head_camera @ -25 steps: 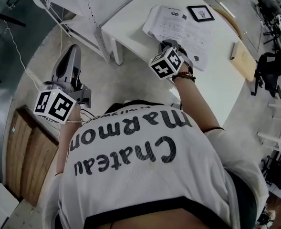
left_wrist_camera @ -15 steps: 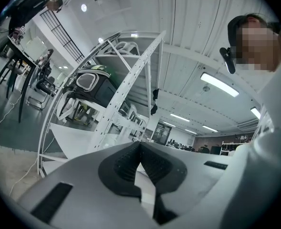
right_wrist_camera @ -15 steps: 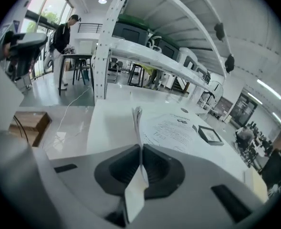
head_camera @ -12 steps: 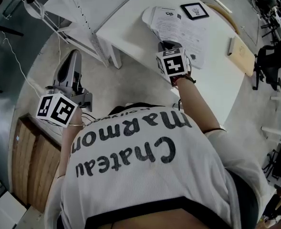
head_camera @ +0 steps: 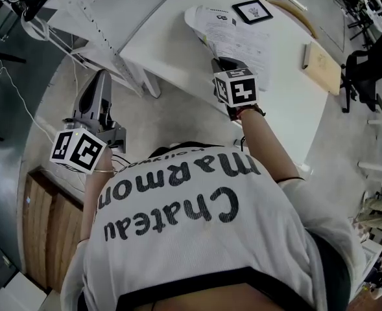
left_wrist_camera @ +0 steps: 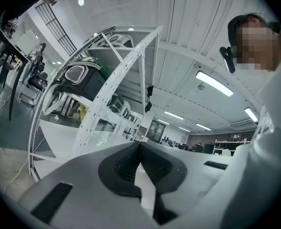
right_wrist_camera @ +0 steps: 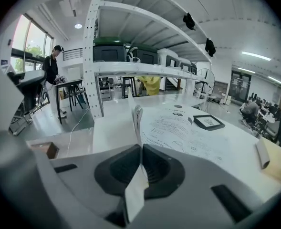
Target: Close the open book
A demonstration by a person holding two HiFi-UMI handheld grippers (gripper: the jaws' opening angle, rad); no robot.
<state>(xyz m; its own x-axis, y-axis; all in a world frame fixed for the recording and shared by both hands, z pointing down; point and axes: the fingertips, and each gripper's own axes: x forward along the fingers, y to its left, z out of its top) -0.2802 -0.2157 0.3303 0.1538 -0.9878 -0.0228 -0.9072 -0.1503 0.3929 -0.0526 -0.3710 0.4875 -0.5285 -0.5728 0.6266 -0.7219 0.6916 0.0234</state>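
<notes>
The open book (head_camera: 236, 36) lies on the white table (head_camera: 171, 47), printed pages up. My right gripper (head_camera: 218, 63) is at its near corner, shut on a leaf of the book. In the right gripper view that leaf (right_wrist_camera: 138, 120) stands on edge between the jaws of the right gripper (right_wrist_camera: 141, 150), with the rest of the book (right_wrist_camera: 183, 132) lying flat to its right. My left gripper (head_camera: 99, 76) hangs over the floor left of the table, away from the book. In its own view the left gripper (left_wrist_camera: 140, 148) has its pads together with nothing between them.
A framed picture (head_camera: 252, 10) lies just beyond the book, and a wooden board (head_camera: 320, 60) lies at the table's right. A white shelving rack (head_camera: 93, 24) stands left of the table. A wooden cabinet (head_camera: 41, 232) is at my lower left, and dark chairs (head_camera: 366, 70) at far right.
The right gripper has rolled at the wrist and risen slightly, tipping the held leaf up on edge. The left gripper drifted a little over the floor.
</notes>
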